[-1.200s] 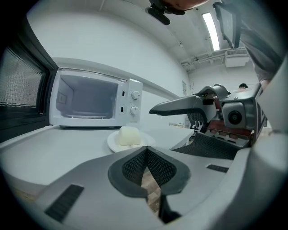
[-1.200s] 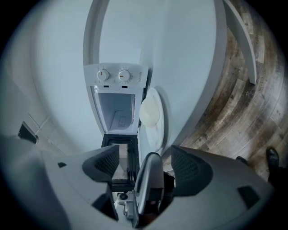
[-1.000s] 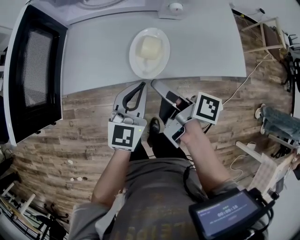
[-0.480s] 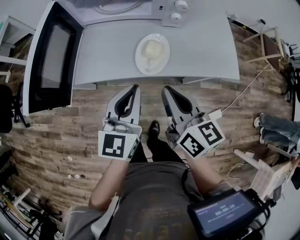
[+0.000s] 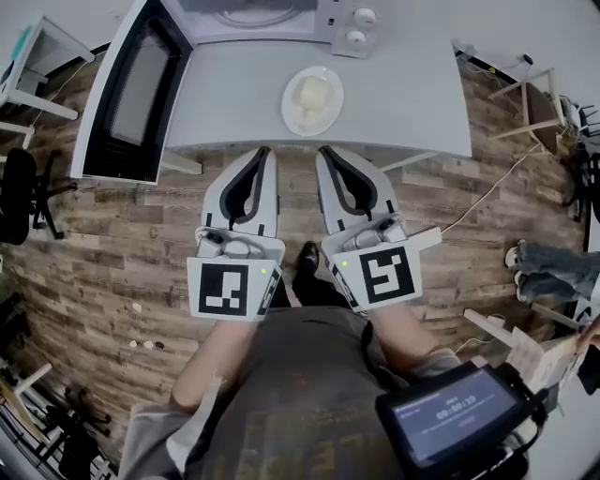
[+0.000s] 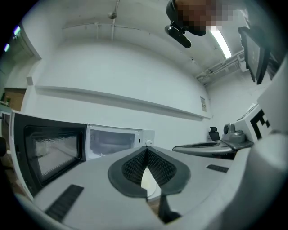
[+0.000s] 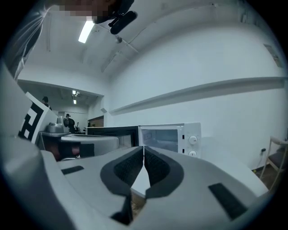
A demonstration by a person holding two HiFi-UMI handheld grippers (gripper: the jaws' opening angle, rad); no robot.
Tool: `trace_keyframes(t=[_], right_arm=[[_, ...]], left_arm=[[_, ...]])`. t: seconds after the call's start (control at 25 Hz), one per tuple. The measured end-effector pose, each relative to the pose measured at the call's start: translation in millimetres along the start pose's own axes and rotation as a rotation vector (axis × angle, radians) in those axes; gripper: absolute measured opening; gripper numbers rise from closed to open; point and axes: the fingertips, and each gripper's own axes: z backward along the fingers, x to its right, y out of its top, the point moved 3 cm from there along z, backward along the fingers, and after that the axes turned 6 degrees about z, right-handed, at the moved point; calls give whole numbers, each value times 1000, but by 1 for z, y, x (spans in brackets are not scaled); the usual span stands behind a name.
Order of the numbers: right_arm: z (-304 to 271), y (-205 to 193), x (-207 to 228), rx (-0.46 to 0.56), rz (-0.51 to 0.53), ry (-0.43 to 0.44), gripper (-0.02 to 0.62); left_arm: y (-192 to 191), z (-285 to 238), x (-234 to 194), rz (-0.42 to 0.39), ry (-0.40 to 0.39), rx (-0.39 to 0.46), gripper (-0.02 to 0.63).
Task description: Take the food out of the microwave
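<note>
Pale yellow food block point(image 5: 312, 93): on round white plate point(image 5: 290, 112), grey table point(image 5: 412, 103), outside open-doored white microwave point(image 5: 272, 17). Left gripper point(image 5: 265, 152), right gripper point(image 5: 324, 152): jaws closed together, empty, side by side before table edge.

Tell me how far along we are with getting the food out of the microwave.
Done: the food sits on its plate on the table, outside the microwave. In hand: nothing; left gripper and right gripper are shut, empty. Left: perhaps closing the open door.
</note>
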Motion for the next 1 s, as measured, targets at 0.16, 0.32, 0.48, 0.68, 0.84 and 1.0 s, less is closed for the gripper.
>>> trace_keyframes(t=[0.16,0.32,0.48,0.68,0.84,1.0], right_arm=[[-6,11,-2,40,16,-3,9],[-6,15,3,47,29,-5,8],[-6,19,5,60,39,-13,6],[-8,20,4,59,30,-16,6],[-9,23,4,71,28,-17,6],[-10,25,3,76,29,-14,6]], left_arm=[[10,0,-1,-20,19,35,8],[16,0,1,-38,32,57,8],[18,-1,-1,-41,43,61,8],[22,-1,-5,-48,55,63,8],[24,-1,-6,-52,55,59,8],[24,-1,-8,-55,58,55,8]])
